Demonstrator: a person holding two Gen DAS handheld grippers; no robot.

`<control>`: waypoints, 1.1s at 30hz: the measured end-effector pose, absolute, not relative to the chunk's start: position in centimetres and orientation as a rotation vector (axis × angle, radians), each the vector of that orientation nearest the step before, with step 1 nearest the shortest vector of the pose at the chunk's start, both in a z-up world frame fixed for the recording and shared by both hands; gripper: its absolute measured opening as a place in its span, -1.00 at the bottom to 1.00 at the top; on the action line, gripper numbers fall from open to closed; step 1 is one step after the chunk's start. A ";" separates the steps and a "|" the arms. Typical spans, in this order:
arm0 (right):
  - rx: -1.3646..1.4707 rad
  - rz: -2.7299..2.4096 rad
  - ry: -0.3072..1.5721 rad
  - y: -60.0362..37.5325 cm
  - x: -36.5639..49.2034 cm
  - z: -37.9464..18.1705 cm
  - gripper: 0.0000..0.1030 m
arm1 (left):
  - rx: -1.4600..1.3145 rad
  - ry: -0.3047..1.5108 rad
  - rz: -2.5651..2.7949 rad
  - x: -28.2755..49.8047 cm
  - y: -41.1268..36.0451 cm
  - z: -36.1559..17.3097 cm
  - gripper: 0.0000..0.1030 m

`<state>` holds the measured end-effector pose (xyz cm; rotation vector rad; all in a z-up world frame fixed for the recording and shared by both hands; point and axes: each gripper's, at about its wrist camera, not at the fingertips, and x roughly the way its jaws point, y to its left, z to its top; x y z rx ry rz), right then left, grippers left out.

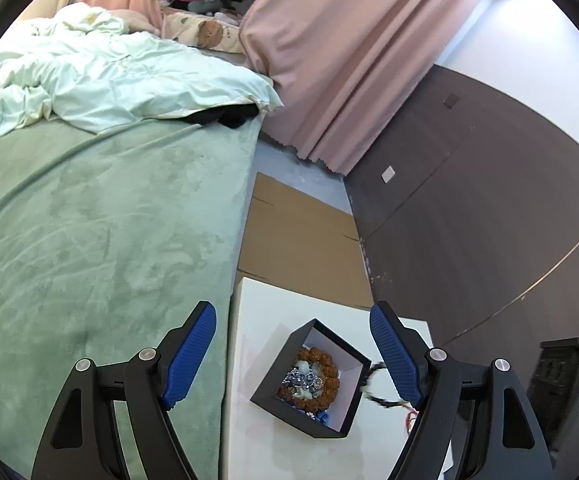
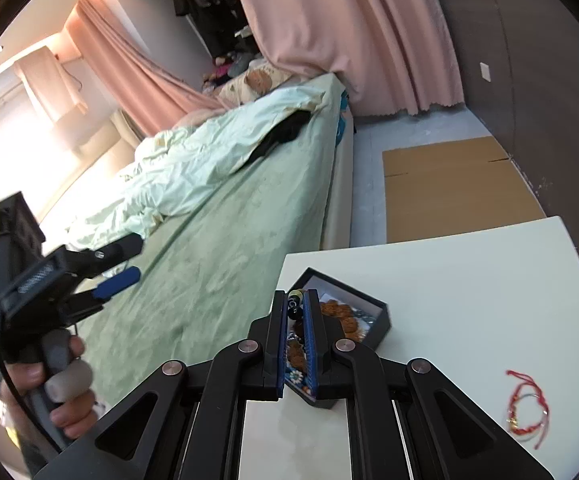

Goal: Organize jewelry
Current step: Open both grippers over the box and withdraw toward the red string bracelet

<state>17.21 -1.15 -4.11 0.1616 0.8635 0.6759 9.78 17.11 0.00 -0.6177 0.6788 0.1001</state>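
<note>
While the left tool (image 1: 293, 354) hangs above the white table (image 1: 257, 312) with its blue pads spread wide and nothing between them, the black jewelry box (image 1: 313, 380) sits open on the table directly below the gap. Inside the box lie a brown beaded bracelet (image 1: 321, 360) and a cluster of silver-grey pieces (image 1: 303, 380), with something blue at the box's 6 o'clock corner. A dark beaded strand (image 1: 377, 398) shows at 3 o'clock of the box, just beside the left tool's right pad.

From the right wrist view, the right tool (image 2: 298, 304) has its pads drawn nearly together on a beaded bracelet (image 2: 294, 304): dark and pale beads show between the fingertips, right over the box (image 2: 381, 312). A red string bracelet (image 2: 527, 404) lies on the table at 4 o'clock of the box, well apart from it. At 9 o'clock in this view a hand (image 2: 61, 392) grips the left tool's handle over the green bed (image 2: 217, 248). A flat cardboard sheet (image 2: 457, 188) lies on the floor beyond the table.
</note>
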 end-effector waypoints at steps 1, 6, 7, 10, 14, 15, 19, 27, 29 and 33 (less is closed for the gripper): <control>0.154 0.672 0.868 -0.6 17.3 -4.3 -0.82 | -0.622 0.679 0.102 9.8 17.3 0.0 0.55; 0.128 0.693 0.909 1.7 18.2 -6.0 -0.81 | -0.625 0.679 0.109 9.9 17.5 0.0 0.55; 0.130 0.727 0.938 2.1 18.3 -6.4 -0.72 | -0.626 0.680 0.107 9.9 17.5 0.0 0.55; 0.167 0.747 0.984 1.8 18.4 -7.4 -0.31 | -0.628 0.685 0.103 10.0 17.4 -0.1 0.55; 0.214 0.710 0.985 -0.9 18.1 -6.8 -0.31 | -0.622 0.696 0.094 10.2 17.0 -0.3 0.55; 0.226 0.702 0.980 -1.7 18.0 -6.5 -0.31 | -0.617 0.698 0.091 10.3 16.8 -0.3 0.55; 0.271 0.661 0.978 -5.3 17.5 -5.3 -0.30 | -0.603 0.706 0.068 10.6 15.5 -0.4 0.55; 0.321 0.548 0.986 -12.3 16.4 -3.9 -0.20 | -0.554 0.734 -0.002 11.6 11.4 -0.4 0.55; 0.324 0.516 0.975 -13.7 16.1 -3.7 0.00 | -0.540 0.740 -0.020 11.9 10.2 -0.4 0.55; 0.352 0.489 0.955 -16.2 15.5 -3.7 0.29 | -0.507 0.753 -0.061 12.6 7.6 -0.4 0.55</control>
